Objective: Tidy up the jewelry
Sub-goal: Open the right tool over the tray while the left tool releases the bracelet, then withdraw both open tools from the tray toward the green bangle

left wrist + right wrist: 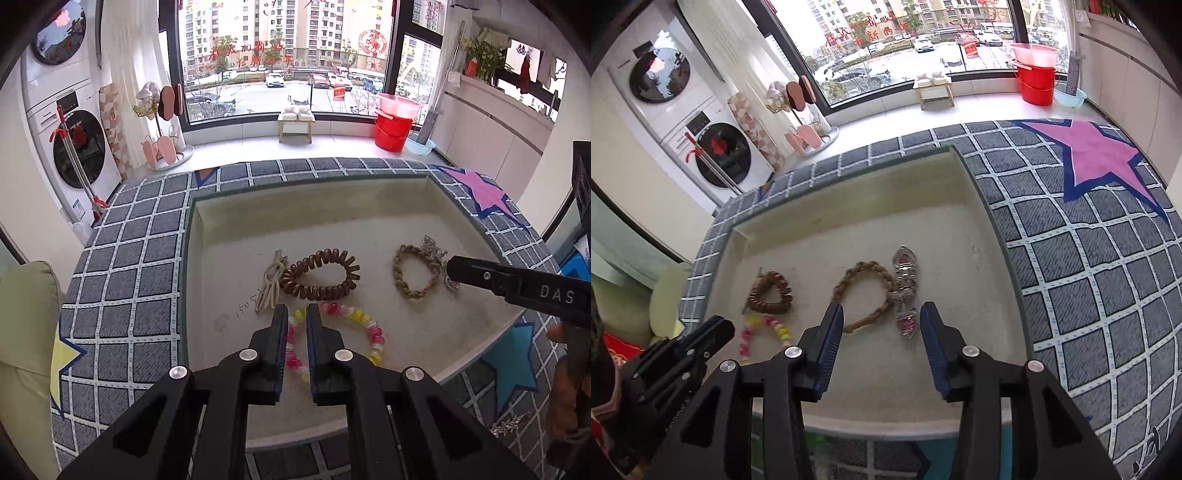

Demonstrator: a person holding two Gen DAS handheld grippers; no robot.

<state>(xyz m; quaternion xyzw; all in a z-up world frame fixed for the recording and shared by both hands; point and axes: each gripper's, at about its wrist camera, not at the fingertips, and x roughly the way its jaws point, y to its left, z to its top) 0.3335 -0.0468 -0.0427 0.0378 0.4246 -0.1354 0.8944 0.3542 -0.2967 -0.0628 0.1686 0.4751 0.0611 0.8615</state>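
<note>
The left gripper's fingers sit nearly together, empty, above the pink-and-yellow bead bracelet low in the cream tray; the right gripper's stand apart, holding nothing. Before them lie a braided band and jewelled clip, centre frame, with a brown coil tie left. The tray rests on a grey checked mat near a window.

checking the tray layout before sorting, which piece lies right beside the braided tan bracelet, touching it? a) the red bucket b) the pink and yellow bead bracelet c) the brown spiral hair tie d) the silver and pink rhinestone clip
d: in the right wrist view the silver and pink rhinestone clip lies along the right side of the braided tan bracelet and meets it, while the other pieces sit apart to the left.
</note>
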